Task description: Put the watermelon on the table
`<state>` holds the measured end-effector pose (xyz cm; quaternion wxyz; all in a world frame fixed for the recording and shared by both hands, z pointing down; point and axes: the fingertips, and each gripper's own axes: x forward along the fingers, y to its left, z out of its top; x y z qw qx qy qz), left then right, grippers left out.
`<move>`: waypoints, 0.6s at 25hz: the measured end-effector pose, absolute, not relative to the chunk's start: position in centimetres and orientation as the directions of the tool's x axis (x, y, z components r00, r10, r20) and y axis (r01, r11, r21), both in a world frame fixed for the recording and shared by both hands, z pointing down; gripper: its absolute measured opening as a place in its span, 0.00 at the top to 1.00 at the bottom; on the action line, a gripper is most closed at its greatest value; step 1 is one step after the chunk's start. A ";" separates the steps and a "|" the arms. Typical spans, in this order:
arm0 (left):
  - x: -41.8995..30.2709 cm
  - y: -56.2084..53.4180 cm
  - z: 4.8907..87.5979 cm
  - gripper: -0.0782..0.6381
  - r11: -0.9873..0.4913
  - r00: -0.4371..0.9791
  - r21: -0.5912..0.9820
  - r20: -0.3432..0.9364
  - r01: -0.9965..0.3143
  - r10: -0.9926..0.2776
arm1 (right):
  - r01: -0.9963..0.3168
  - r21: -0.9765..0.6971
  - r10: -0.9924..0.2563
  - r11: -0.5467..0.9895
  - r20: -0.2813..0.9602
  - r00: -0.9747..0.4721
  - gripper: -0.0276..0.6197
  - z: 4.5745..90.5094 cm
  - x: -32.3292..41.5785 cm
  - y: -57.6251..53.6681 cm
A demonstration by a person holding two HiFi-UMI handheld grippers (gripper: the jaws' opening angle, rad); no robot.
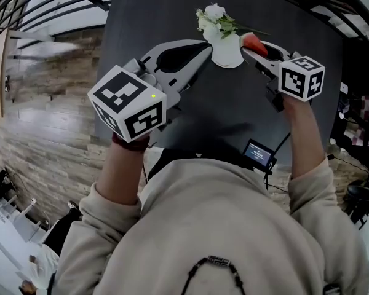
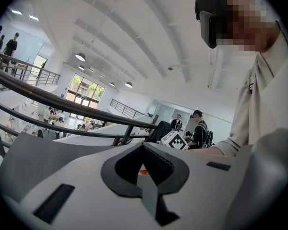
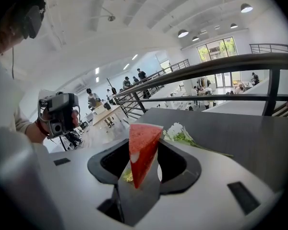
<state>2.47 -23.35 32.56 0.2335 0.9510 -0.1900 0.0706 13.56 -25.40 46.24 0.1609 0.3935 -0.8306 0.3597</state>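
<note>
Gripped in the right gripper (image 1: 253, 45), a watermelon wedge (image 1: 254, 43) is held over a dark table (image 1: 221, 103).
In the head view, wood flooring (image 1: 43, 115) is seen beside the table, and the wedge is held just beside white flowers (image 1: 215, 18) and a white dish (image 1: 226, 54); the left gripper (image 1: 204, 47) is seen alongside with tips together. In the left gripper view, its jaws (image 2: 143, 145) are seen closed on nothing under a white ceiling, with a railing (image 2: 62, 121) behind. In the right gripper view, the jaws (image 3: 145, 143) are clamped on the upright red wedge (image 3: 140, 152), with flowers (image 3: 178, 133) lying on the tabletop (image 3: 240, 128).
</note>
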 end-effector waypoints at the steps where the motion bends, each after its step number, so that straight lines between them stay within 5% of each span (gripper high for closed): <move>1: 2.4 -23.5 32.6 0.88 -0.817 0.917 0.420 0.222 -0.396 -0.330 | -0.770 -0.467 -0.534 0.434 0.556 -0.637 0.66 46.5 13.5 -25.6; 15: 1.5 -23.6 33.5 0.88 -0.800 0.914 0.442 0.225 -0.405 -0.338 | -0.778 -0.455 -0.470 0.433 0.623 -0.626 0.66 51.5 12.6 -26.9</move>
